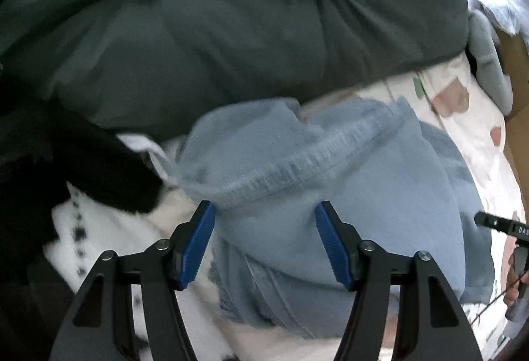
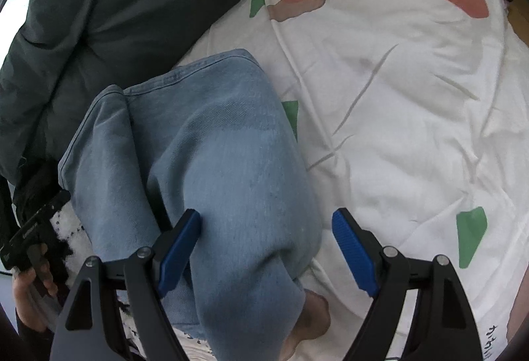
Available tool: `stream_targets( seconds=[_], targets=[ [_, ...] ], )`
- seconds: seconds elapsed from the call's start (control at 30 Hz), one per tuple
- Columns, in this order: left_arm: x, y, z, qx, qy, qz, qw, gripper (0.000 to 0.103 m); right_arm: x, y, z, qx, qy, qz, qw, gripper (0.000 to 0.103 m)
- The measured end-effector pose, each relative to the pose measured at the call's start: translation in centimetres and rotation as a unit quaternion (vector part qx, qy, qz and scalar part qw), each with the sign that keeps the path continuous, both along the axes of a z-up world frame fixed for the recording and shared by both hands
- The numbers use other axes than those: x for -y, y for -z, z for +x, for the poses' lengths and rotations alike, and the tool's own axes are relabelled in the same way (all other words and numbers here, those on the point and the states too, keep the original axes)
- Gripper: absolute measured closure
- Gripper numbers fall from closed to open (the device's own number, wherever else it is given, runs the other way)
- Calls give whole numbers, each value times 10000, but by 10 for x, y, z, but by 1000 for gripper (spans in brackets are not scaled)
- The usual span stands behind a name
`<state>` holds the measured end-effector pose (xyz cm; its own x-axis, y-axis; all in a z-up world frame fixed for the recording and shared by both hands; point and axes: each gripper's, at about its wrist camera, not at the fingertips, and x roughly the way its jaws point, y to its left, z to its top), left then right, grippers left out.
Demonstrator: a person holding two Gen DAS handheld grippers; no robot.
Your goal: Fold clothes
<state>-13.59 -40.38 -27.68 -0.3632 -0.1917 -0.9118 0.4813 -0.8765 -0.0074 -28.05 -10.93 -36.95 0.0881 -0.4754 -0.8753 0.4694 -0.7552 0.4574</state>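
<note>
Light blue jeans [image 1: 347, 189] lie bunched and partly folded on the bed, their ribbed seam edge running across the left wrist view. My left gripper [image 1: 264, 208] hovers right over them, open, with denim between the blue pads [image 1: 198, 245] but neither pad pressing. In the right wrist view the same jeans [image 2: 211, 169] stretch from the upper left down to the bottom. My right gripper [image 2: 266, 218] is open over their right edge. Its left pad [image 2: 180, 248] stands over the denim and its right pad [image 2: 353, 251] over bare sheet.
A dark green duvet [image 1: 231, 30] is heaped along the far side. The white sheet [image 2: 396, 96] has red, green and brown patches. A black garment [image 1: 99, 169] and white dotted fabric [image 1: 99, 238] lie left. A beige sock-like shape [image 2: 314, 318] pokes out under the jeans. A hand [image 2: 26, 294] holds the other gripper.
</note>
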Motion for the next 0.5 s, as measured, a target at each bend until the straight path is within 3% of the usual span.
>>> stream_targets(
  seconds=[0.13, 0.27, 0.37, 0.4, 0.43, 0.5],
  targets=[
    [2, 10, -12, 50, 264, -248, 9993, 39, 2, 11, -3, 276, -20, 16, 9996, 43],
    [-3, 21, -24, 78, 660, -601, 9960, 39, 2, 19, -1, 458, -109, 59, 9989, 55],
    [1, 27, -25, -70, 679, -480, 9965, 39, 2, 20, 0, 521, -181, 27, 9985, 72],
    [4, 27, -24, -148, 652, -375, 9971, 39, 1, 19, 0, 506, -204, 8, 9985, 86],
    [7, 29, -22, -153, 613, -249, 9977, 39, 0, 18, 0, 485, -229, -13, 9986, 93],
    [13, 32, -20, -164, 539, 5, 9984, 43, -3, 13, 0, 398, -235, -12, 9989, 95]
  ],
)
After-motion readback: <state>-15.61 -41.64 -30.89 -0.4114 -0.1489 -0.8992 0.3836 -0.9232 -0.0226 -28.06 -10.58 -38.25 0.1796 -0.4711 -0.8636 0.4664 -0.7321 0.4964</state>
